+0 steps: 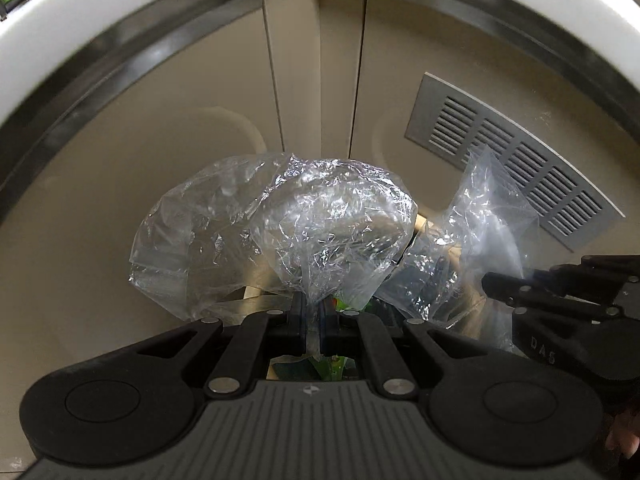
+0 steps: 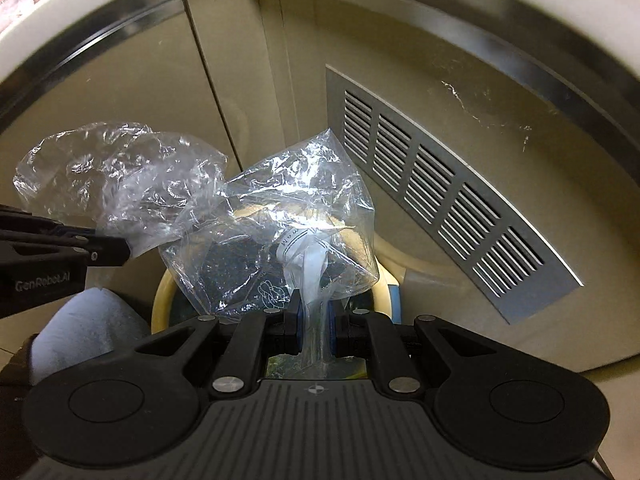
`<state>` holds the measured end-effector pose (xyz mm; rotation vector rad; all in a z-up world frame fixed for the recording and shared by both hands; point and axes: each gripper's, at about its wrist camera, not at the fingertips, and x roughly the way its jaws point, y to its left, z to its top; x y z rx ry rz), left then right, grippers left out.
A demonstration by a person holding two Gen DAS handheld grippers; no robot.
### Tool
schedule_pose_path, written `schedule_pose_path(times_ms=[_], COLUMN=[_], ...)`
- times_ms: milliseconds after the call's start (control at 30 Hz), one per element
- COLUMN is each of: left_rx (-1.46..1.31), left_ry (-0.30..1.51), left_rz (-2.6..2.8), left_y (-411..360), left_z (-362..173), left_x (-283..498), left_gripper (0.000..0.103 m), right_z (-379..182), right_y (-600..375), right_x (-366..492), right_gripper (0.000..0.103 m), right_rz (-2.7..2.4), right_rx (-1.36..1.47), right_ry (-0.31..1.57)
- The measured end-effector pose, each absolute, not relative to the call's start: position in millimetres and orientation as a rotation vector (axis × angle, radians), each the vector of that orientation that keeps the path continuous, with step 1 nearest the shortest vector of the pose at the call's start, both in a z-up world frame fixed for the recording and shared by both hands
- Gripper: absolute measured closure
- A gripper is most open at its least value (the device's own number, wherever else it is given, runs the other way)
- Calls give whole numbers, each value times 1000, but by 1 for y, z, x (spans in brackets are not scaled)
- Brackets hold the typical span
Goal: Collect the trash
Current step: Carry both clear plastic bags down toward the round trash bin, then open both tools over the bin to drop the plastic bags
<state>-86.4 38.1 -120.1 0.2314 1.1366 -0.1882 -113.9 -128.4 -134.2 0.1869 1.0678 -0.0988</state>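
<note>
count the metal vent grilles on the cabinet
1, seen in both views: the vent grille sits on the cabinet panel right of the plastic bag. Others may be hidden behind the plastic.

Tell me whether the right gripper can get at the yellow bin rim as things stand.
Probably not. The right gripper is shut on the plastic bag, whose film hangs over the rim just ahead. The jaws would have to let go first. The left gripper pinches the bag too.
</note>
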Motion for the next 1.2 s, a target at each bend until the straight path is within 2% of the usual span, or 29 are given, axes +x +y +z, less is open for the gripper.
schedule_pose_path(times_ms=[533, 1067, 1200], left_rx=[267, 300, 292], left_ry=[1216, 1267, 1278], left_rz=[-168, -146, -157], left_y=[26, 10, 8], left_z=[-168, -192, -194], left_x=[-52, -34, -32], left_gripper=[97, 97, 94], right_z=[-169, -169, -168], right_y=[-122, -110, -112], right_x=[-94, -76, -73], right_gripper=[90, 89, 84], right_rz=[-99, -109, -118], right_rx=[152, 111, 130], right_ry=[1158, 1210, 1214])
